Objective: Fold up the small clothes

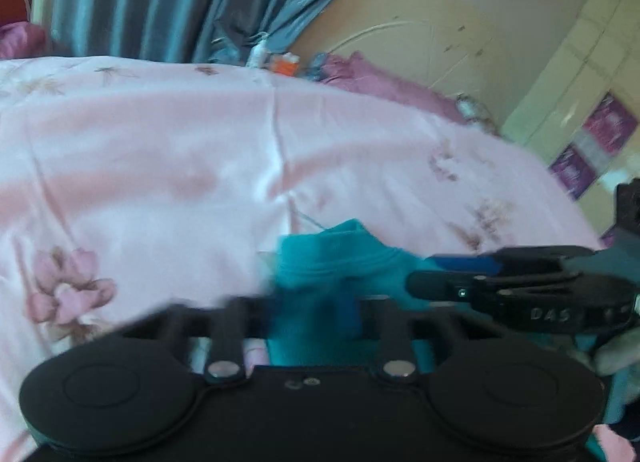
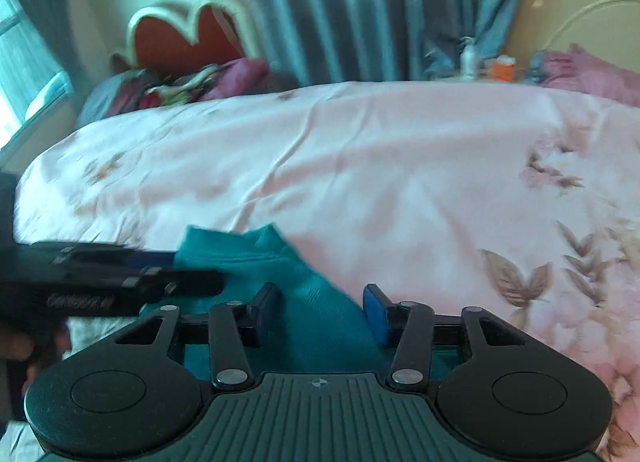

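A small teal garment (image 1: 332, 262) lies on the pink floral bedspread (image 1: 160, 142), right in front of both grippers; it also shows in the right wrist view (image 2: 256, 262). My left gripper (image 1: 316, 314) hangs over the cloth with its fingers apart, blurred by motion. My right gripper (image 2: 320, 314) is open, its blue pads (image 2: 376, 314) on either side of the garment's right edge. The right gripper also shows from the side in the left wrist view (image 1: 424, 274), its fingers over the garment. The left gripper shows in the right wrist view (image 2: 192, 270) beside the cloth's left end.
The bedspread (image 2: 400, 162) covers a wide bed. A cream headboard (image 1: 400, 30), mauve pillows (image 1: 380, 82), a bottle (image 2: 468, 58) and an orange box (image 2: 502, 66) stand at the far side. Blue curtains (image 2: 360, 2) hang behind. A pile of clothes (image 2: 192, 82) lies far left.
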A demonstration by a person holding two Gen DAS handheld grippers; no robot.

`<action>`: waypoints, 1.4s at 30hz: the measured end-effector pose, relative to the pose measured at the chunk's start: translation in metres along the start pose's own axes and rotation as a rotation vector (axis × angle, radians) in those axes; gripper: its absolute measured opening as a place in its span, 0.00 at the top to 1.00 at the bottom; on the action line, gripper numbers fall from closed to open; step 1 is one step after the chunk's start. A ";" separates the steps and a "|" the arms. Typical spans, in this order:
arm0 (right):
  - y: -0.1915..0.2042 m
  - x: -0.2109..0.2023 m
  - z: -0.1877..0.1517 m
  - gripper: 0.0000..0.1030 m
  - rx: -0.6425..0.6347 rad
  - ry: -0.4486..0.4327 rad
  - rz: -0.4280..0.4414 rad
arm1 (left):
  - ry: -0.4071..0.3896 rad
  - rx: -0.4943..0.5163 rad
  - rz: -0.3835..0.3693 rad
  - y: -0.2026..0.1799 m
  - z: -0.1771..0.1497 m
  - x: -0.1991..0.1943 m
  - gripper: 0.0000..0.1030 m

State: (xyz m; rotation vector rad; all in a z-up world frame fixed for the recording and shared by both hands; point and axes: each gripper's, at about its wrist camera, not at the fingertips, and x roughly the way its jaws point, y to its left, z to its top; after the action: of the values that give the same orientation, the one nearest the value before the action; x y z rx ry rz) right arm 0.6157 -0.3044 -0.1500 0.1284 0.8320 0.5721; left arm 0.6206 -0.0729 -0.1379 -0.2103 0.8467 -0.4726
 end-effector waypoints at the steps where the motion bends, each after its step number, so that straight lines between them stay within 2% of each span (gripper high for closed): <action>1: 0.004 -0.006 -0.001 0.97 -0.027 -0.027 0.006 | -0.057 0.021 0.002 -0.001 -0.002 -0.007 0.95; 3: 0.016 -0.022 -0.008 0.97 -0.108 -0.160 -0.049 | -0.158 0.059 0.007 -0.004 -0.007 -0.019 0.92; 4: 0.016 -0.021 -0.010 0.97 -0.111 -0.189 -0.060 | -0.164 0.071 0.045 -0.006 -0.008 -0.019 0.75; 5: 0.013 -0.009 -0.011 0.97 -0.094 -0.148 -0.082 | -0.141 0.074 0.101 -0.005 -0.008 -0.014 0.64; 6: 0.010 0.007 -0.013 0.97 -0.085 -0.068 -0.104 | -0.095 0.071 0.174 -0.003 -0.009 -0.006 0.48; 7: 0.006 0.018 -0.015 0.97 -0.068 -0.014 -0.102 | -0.065 0.071 0.213 0.000 -0.010 -0.003 0.49; 9: 0.007 0.010 -0.009 0.96 -0.037 -0.045 -0.138 | -0.087 0.085 0.201 0.001 -0.011 -0.016 0.50; 11: 0.015 -0.009 -0.007 0.90 -0.025 -0.139 -0.155 | -0.146 0.098 0.153 -0.006 -0.009 -0.036 0.51; 13: 0.016 -0.008 -0.003 0.90 0.012 -0.120 -0.091 | -0.171 0.104 0.064 -0.017 -0.004 -0.045 0.52; 15: 0.015 0.014 0.000 0.90 0.042 -0.033 -0.060 | -0.120 0.130 0.002 -0.031 0.000 -0.032 0.52; 16: 0.014 0.027 0.001 0.90 0.054 0.015 -0.075 | -0.059 0.141 -0.011 -0.035 0.001 -0.019 0.55; 18: 0.005 0.033 0.005 0.92 0.124 -0.010 -0.062 | 0.051 0.116 0.062 -0.029 -0.001 0.007 0.55; 19: 0.001 0.029 0.009 0.92 0.152 -0.011 -0.067 | 0.037 0.106 0.059 -0.025 -0.003 0.008 0.55; 21: 0.004 0.000 0.011 0.92 0.143 -0.088 -0.106 | 0.002 0.093 0.078 -0.023 -0.005 -0.010 0.53; 23: -0.001 -0.039 0.002 0.92 0.148 -0.150 -0.124 | -0.049 0.095 0.062 -0.024 -0.010 -0.039 0.51; 25: -0.017 -0.076 -0.016 0.88 0.199 -0.193 -0.157 | -0.072 0.079 0.051 -0.025 -0.023 -0.069 0.41; 26: -0.024 -0.094 -0.027 0.73 0.230 -0.206 -0.181 | -0.076 0.083 0.045 -0.029 -0.029 -0.078 0.37; 27: -0.031 -0.109 -0.039 0.65 0.258 -0.209 -0.208 | -0.084 0.087 0.039 -0.032 -0.037 -0.085 0.28; 28: -0.037 -0.120 -0.051 0.56 0.279 -0.214 -0.227 | -0.078 0.090 0.040 -0.035 -0.042 -0.087 0.28; 32: -0.055 -0.138 -0.093 0.56 0.404 -0.171 -0.248 | -0.008 0.097 0.054 -0.046 -0.048 -0.066 0.41; 33: -0.059 -0.143 -0.101 0.56 0.437 -0.168 -0.237 | 0.003 0.085 0.060 -0.046 -0.050 -0.061 0.50; 35: -0.059 -0.146 -0.113 0.56 0.472 -0.164 -0.221 | 0.001 0.089 0.066 -0.045 -0.059 -0.060 0.58; 36: -0.057 -0.144 -0.117 0.56 0.477 -0.164 -0.217 | -0.003 0.105 0.076 -0.046 -0.065 -0.061 0.70; 37: -0.056 -0.144 -0.119 0.56 0.470 -0.162 -0.210 | -0.031 0.108 0.080 -0.046 -0.070 -0.065 0.76; 38: -0.053 -0.144 -0.119 0.66 0.444 -0.167 -0.210 | -0.058 0.089 0.083 -0.044 -0.074 -0.068 0.78; 39: -0.049 -0.143 -0.119 0.71 0.417 -0.174 -0.218 | -0.086 0.052 0.080 -0.041 -0.079 -0.074 0.81; 42: -0.049 -0.135 -0.115 0.72 0.374 -0.174 -0.242 | -0.110 -0.004 0.097 -0.032 -0.092 -0.078 0.80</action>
State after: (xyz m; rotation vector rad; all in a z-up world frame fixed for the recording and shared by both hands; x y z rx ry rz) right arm 0.4807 -0.4300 -0.1543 0.4078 0.7636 0.1705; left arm 0.4960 -0.0628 -0.1343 -0.1967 0.7465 -0.3654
